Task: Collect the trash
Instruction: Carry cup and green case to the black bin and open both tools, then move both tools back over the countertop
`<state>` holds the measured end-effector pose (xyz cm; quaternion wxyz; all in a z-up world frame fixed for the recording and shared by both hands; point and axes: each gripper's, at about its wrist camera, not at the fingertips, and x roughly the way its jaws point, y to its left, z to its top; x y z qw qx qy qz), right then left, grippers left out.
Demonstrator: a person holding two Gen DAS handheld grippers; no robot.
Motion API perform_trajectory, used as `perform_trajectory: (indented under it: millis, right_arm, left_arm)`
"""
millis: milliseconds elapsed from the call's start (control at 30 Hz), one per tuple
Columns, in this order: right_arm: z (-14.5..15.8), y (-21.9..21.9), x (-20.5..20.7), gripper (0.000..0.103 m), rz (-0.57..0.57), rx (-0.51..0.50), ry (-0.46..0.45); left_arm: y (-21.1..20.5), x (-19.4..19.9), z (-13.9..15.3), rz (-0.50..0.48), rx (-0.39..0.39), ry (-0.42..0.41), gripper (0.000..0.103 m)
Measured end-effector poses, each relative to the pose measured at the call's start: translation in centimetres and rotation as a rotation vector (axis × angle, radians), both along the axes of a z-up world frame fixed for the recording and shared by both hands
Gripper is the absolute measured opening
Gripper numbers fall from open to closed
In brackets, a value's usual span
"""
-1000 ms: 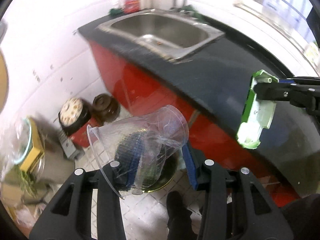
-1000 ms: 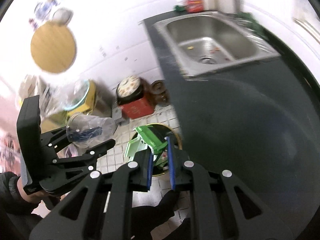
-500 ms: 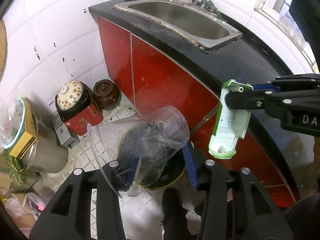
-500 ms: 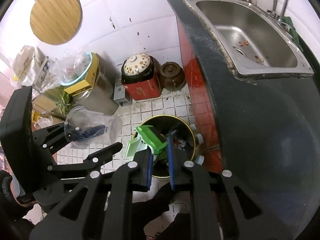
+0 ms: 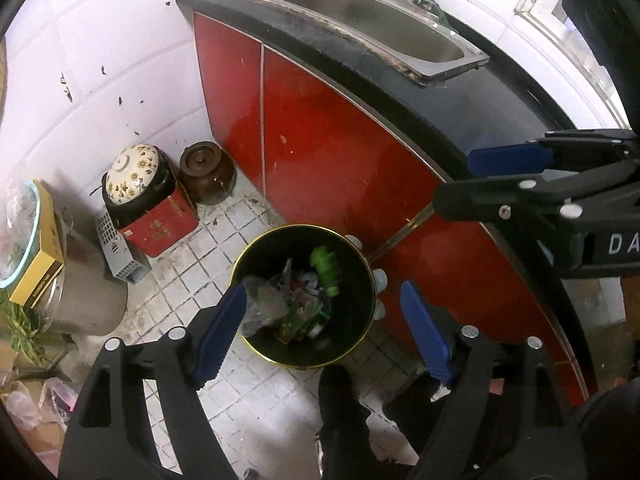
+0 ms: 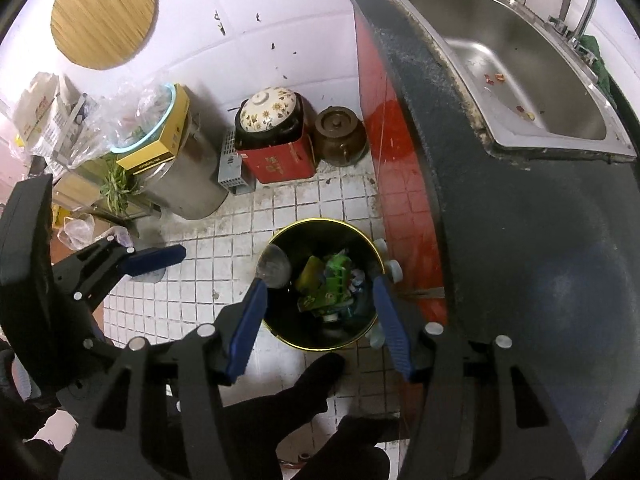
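Trash bin (image 5: 362, 322) is my landmark: black inside, gold rim, standing on the white tiled floor (image 5: 224, 252) just beside the red cabinet (image 5: 332, 152). My left gripper (image 5: 324, 332) hangs above the bin with its blue pads spread wide and nothing between them. My right gripper (image 6: 322, 322) hangs above the bin too, jaws wide apart, holding nothing. Clear plastic cup (image 5: 262, 306) lies inside the bin against its left wall, crumpled. Green plastic piece (image 6: 334, 282) lies inside the bin near the middle, on top of mixed wrappers and scraps. Yellow-green packet (image 6: 310, 274) sits in the bin touching the green piece, on its left. Beyond the bin by the wall: floral-lidded pot (image 5: 134, 170) on a red box (image 5: 162, 226), brown jar (image 5: 206, 178) just right of it. Steel sink (image 6: 516, 56) is set in the dark countertop (image 6: 540, 240) above and right of the bin. My black shoe (image 6: 316, 372) is on the floor just on the near side of the bin.
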<state>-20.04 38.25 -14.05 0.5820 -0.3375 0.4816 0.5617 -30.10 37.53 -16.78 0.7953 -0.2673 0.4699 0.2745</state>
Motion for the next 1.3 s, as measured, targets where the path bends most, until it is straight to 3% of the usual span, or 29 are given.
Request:
perform_trajectory:
  millis: [333,433,533,767,967,1100,1300]
  right_arm:
    - [1.9,-2.2,2.7,0.055,-0.079,0.046,0.021]
    - [3.5,-4.5,4.7,0.068,-0.148,0.086,0.019]
    - [5.6,-8.3,7.7,0.074,-0.257,0.142,0.012]
    - [9.7,-22.6,15.5,0.078,-0.603,0.227,-0.084]
    - [11.4,-37.5,20.6,0.079,-0.937,0.253,-0.158]
    - [11.4,-46.7,22.5,0.079,-1.119,0.262,-0.179]
    - [11.1,-56.0,23.8,0.079,-1.283,0.286,-0.179]
  left_arm:
    - [-0.5,1.8,0.7,-0.047,0.017,0.003,0.084]
    - [-1.4,3.5,1.8,-0.081,0.054,0.003,0.091]
    - [-2.4,6.0,3.1,-0.141,0.095,-0.001,0.095]
    - [-9.6,16.0,6.3,-0.449,0.157,-0.059,0.096]
    - [-20.1,25.3,8.4,-0.735,0.185,-0.137,0.096]
    - [-26.8,29.5,9.5,-0.868,0.183,-0.181,0.096]
    - [-35.2,33.5,9.7,-1.022,0.198,-0.194,0.096]
